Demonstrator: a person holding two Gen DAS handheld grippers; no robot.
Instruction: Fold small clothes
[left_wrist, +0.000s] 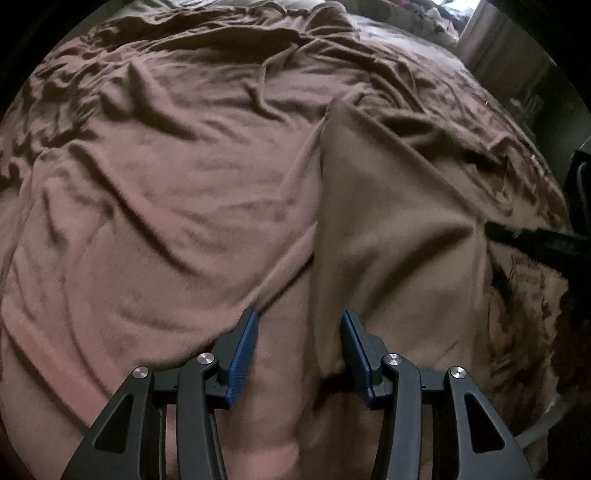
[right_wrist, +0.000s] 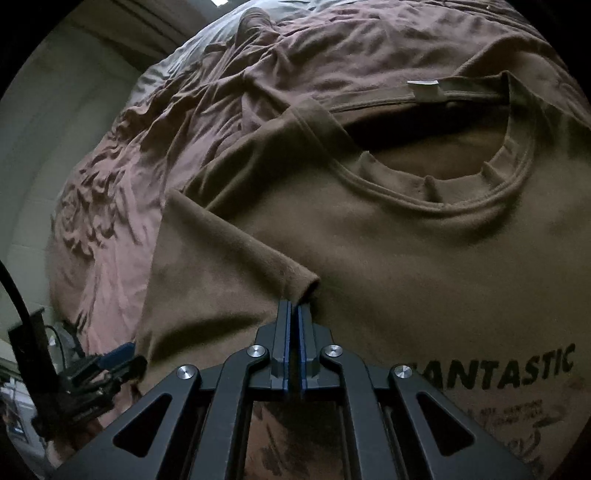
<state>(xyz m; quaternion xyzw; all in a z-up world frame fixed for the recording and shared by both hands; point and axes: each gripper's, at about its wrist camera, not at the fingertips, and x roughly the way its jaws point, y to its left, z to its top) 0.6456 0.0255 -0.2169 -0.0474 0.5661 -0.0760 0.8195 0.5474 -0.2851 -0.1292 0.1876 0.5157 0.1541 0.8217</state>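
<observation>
An olive-brown t-shirt lies face up on the bed, with a round collar, a white neck label and the black print "FANTASTIC". My right gripper is shut on a folded-over flap of the shirt's sleeve side, which is lifted at the tips. In the left wrist view the shirt fills the right half. My left gripper stands open low over its left edge, with the cloth edge running between the blue pads and neither pad pressing on it. The right gripper's dark fingers reach in from the right.
A wrinkled pinkish-brown bedsheet covers the bed under and around the shirt. The bed's edge drops off at the right toward dark furniture. A pale wall stands beyond the bed. The left gripper shows at lower left.
</observation>
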